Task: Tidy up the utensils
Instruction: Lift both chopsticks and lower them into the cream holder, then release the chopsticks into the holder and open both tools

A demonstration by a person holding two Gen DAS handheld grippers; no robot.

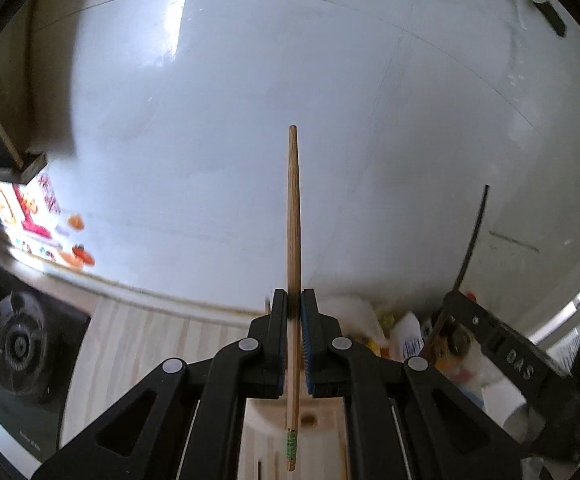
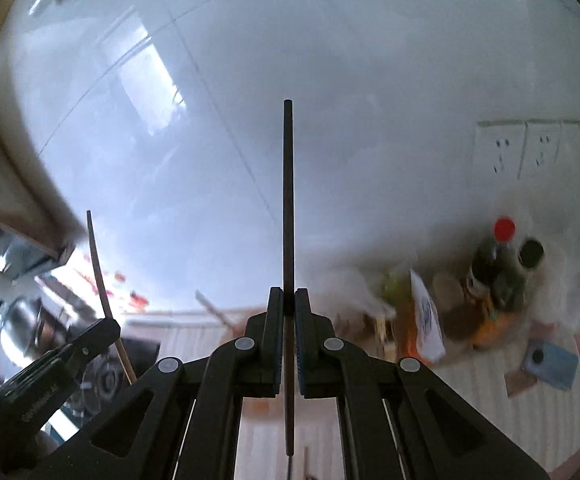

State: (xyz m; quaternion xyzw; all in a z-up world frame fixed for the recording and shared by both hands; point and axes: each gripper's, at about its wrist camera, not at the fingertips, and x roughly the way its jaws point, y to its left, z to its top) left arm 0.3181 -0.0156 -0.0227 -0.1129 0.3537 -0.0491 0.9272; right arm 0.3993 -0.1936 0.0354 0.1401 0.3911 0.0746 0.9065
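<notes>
Two fisheye views along two hand-held black grippers, both raised above a pale wooden counter (image 1: 149, 332) and facing a glossy white tiled wall (image 1: 249, 120).

Left wrist view: left gripper (image 1: 294, 304) clamped tight on a wooden chopstick (image 1: 294, 208), jaws nearly touching with only the stick between them. Chopstick upright in the frame, narrow tip high against the wall, thicker end with a green patterned band low between the gripper's arms. Directly beneath, a pale wooden utensil block (image 1: 310, 420) with a hole in its top. At lower left, a black gas hob (image 1: 17, 344); above it, blurred colourful packaging. At right, the right gripper (image 1: 456, 294) seen from the side, with a black chopstick (image 1: 476, 232) rising from it.

Right wrist view: right gripper (image 2: 289, 300) closed firmly on the black chopstick (image 2: 288, 200), which stands straight up the middle of the frame, its upper end against the wall, its lower end below the jaws. At lower left, the left gripper (image 2: 111, 322) with the wooden chopstick (image 2: 97, 264) slanting through it. At right on the counter, blurred: a dark bottle with a red cap (image 2: 490, 264), a white carton (image 2: 426, 320), a blue rectangular item (image 2: 550, 364). On the wall above them, two white sockets (image 2: 518, 148).
</notes>
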